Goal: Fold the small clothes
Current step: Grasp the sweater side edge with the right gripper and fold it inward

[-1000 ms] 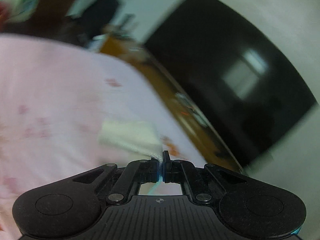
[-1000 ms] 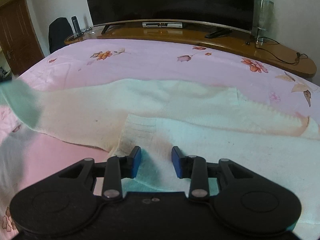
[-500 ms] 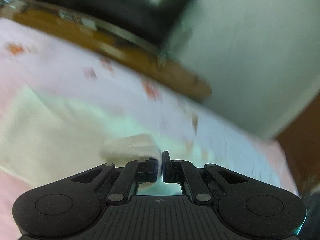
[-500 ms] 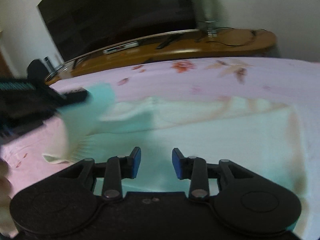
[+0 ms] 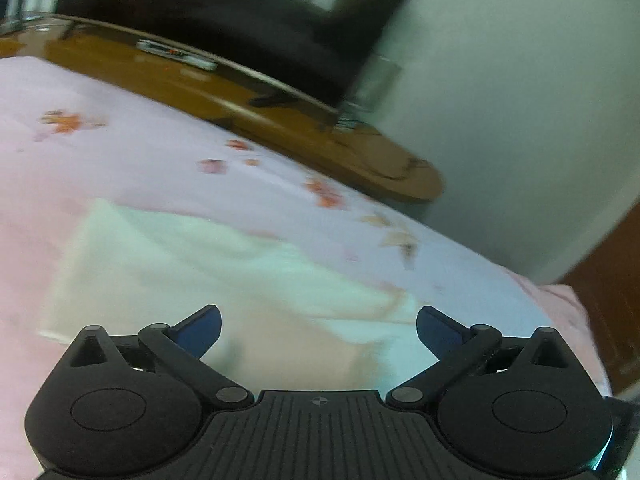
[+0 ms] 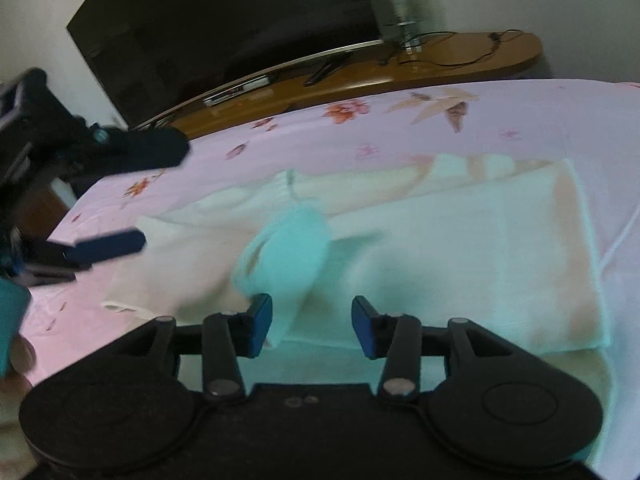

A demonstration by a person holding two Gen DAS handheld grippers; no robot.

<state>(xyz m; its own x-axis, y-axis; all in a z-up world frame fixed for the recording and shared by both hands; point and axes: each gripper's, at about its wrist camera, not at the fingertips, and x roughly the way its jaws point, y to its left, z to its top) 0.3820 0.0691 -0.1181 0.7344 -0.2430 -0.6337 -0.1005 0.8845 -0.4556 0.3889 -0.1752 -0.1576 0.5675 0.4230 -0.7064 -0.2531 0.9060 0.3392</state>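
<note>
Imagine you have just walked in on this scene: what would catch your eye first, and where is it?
First, the cream garment spread over the pink flowered bedsheet, with a blurred loose sleeve caught mid-fall just beyond the right gripper. At the left of that view, the left gripper hangs wide open with nothing between its blue pads. Behind the bed, a big dark television fills the wall above a wooden shelf.
</note>
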